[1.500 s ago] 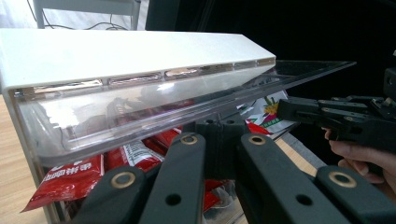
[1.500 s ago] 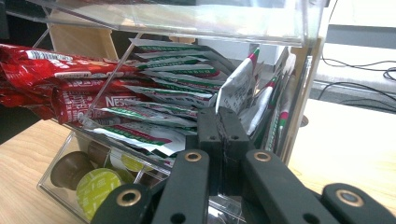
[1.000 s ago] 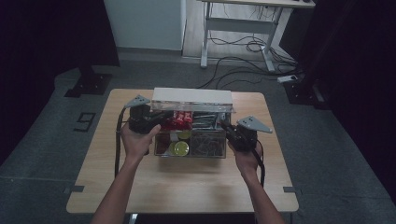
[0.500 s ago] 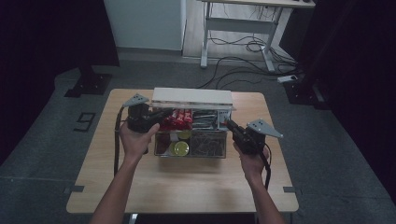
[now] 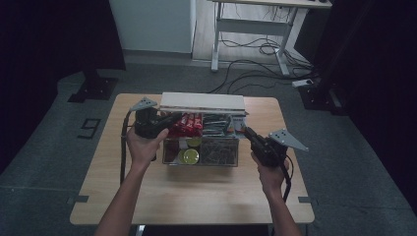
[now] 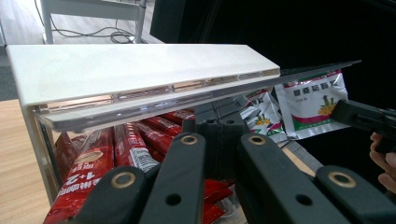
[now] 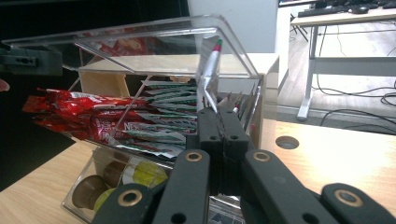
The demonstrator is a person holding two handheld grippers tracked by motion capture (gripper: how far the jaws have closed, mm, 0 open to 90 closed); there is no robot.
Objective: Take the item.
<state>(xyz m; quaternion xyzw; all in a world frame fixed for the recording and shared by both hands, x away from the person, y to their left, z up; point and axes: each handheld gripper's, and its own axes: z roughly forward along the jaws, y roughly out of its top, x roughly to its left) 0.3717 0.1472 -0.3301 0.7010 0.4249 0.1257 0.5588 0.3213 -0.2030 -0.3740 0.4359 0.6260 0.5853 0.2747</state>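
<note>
The bench [image 5: 196,196] carries one large thing, a clear acrylic organiser box [image 5: 201,142] set toward its far edge, with a white lid [image 5: 202,102] standing open along the back; red sachets [image 5: 187,124] and green-and-silver sachets [image 5: 216,124] lie in the upper tier, and round capsules [image 5: 190,156] sit in the lower front compartment. What has changed over the last second is small but telling: the right gripper [image 5: 253,139] has drawn back from the box's right end toward the bench's right side, and it now stands just off that corner with its jaws together and nothing between them, while the left gripper [image 5: 164,121] has kept its place at the box's upper left, its jaws likewise together (no sachet pinched that I can make out) and pointing in over the red sachets. I judge this as the right hand clearing out after helping with the lid, leaving the left hand to work inside the open box. For room: the near half of the bench is bare and offers wide space to withdraw or set things down; the right side has a narrower bare strip; the tight edges are the overhanging clear panel seen in the right gripper view and the lid's underside close above the left jaws.
</note>
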